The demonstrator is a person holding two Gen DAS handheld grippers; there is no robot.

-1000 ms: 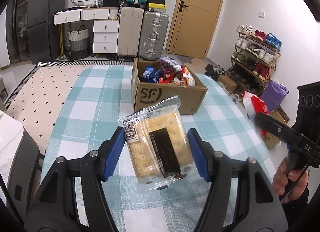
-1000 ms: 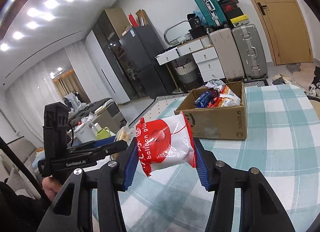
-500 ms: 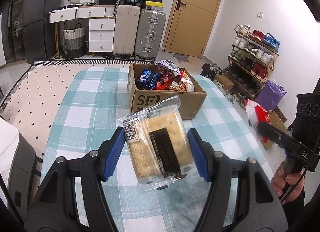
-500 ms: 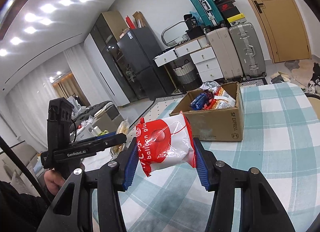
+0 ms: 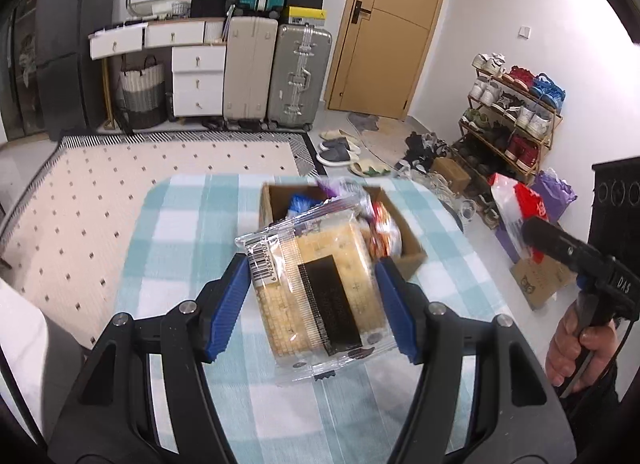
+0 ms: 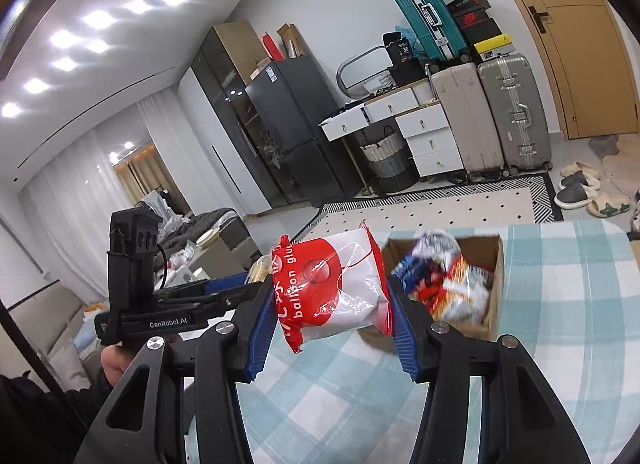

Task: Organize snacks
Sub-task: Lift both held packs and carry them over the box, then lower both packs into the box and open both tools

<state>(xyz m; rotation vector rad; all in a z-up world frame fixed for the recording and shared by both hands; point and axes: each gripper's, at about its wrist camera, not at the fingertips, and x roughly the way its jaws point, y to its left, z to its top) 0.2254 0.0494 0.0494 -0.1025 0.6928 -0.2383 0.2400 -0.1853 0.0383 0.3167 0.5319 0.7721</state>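
Observation:
My left gripper [image 5: 314, 300] is shut on a clear pack of yellow crackers [image 5: 320, 288] with a black label, held above the checked tablecloth [image 5: 180, 236]. Behind it stands an open cardboard box [image 5: 276, 199] with several snack packs inside. My right gripper [image 6: 332, 308] is shut on a red and white snack bag [image 6: 328, 288]. The box [image 6: 494, 284] lies just beyond and right of it. The right gripper and its bag [image 5: 516, 199] show at the right of the left wrist view. The left gripper [image 6: 224, 292] shows at the left of the right wrist view.
The table [image 6: 580, 264] has a teal and white checked cloth. Beyond it are a dotted rug [image 5: 120, 167], suitcases [image 5: 296, 75], white drawers [image 5: 196, 79], a door [image 5: 392, 23] and a shoe rack [image 5: 512, 111] at the right. Slippers [image 5: 336, 147] lie on the floor.
Both grippers have risen and tilted down, so the box now looks smaller and lower in both views. Each still holds its pack.

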